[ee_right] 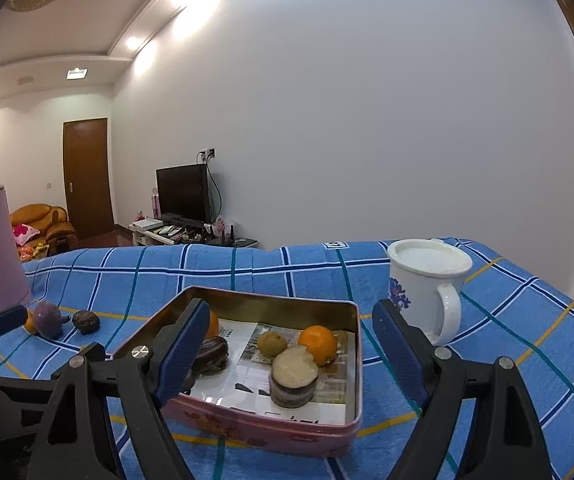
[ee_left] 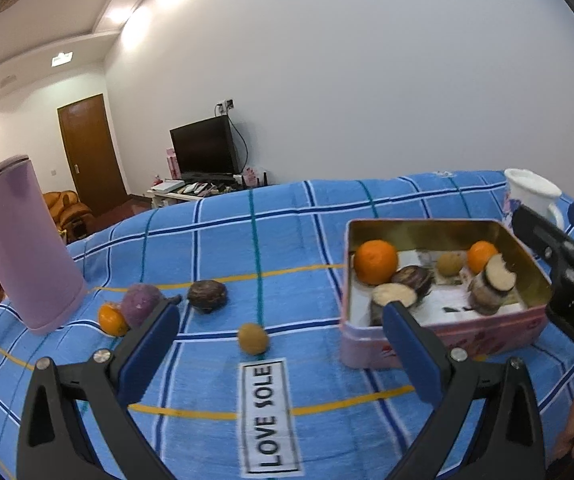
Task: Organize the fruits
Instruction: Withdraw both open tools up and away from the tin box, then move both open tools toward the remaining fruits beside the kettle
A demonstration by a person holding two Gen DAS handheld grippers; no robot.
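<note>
Fruit collection in progress: tin part-filled, four pieces outside.

Left hand-held gripper is spread and empty, aimed at the small brown fruit on the blue cloth, left of the pink tin. Right hand-held gripper is spread, empty, over the tin. Judged next move: advance, straddle the fruit, then close gently; it may roll.

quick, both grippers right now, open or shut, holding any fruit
Left gripper: open, nothing between its fingers.
Right gripper: open, empty, hovering over the pink tin.
</note>
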